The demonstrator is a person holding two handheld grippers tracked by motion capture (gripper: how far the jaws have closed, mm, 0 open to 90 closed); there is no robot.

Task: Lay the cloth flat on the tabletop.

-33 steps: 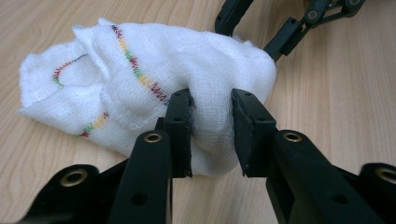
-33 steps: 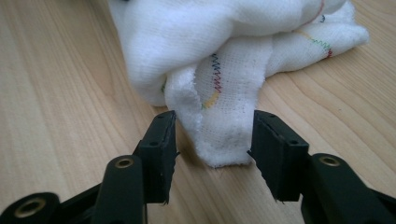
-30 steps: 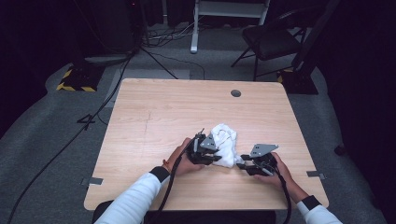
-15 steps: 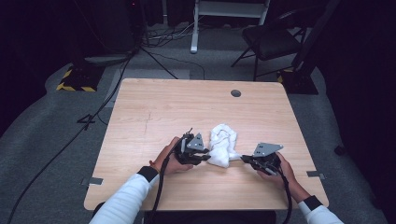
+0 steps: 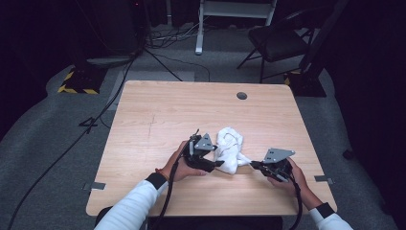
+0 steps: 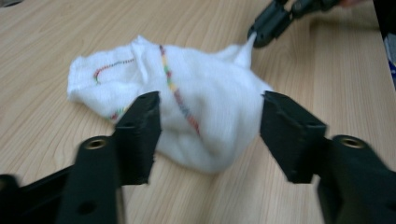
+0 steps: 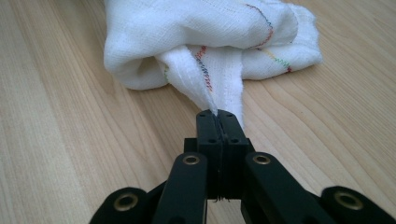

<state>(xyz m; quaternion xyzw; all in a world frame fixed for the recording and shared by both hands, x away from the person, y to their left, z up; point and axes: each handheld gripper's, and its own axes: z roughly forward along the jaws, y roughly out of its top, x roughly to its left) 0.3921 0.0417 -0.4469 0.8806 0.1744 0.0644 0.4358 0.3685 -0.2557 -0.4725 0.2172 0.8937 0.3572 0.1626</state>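
We pinch a corner of the crumpled white cloth with coloured stitching (image 7: 210, 42) in our right gripper (image 7: 218, 116); our left gripper (image 6: 210, 126) gapes wide at its near edge, bare light wooden table (image 5: 167, 115) beyond.

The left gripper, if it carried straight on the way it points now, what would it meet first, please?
Most likely the white cloth: the left gripper has its jaws open, framing that bundle directly ahead, though the gap is hard to judge.
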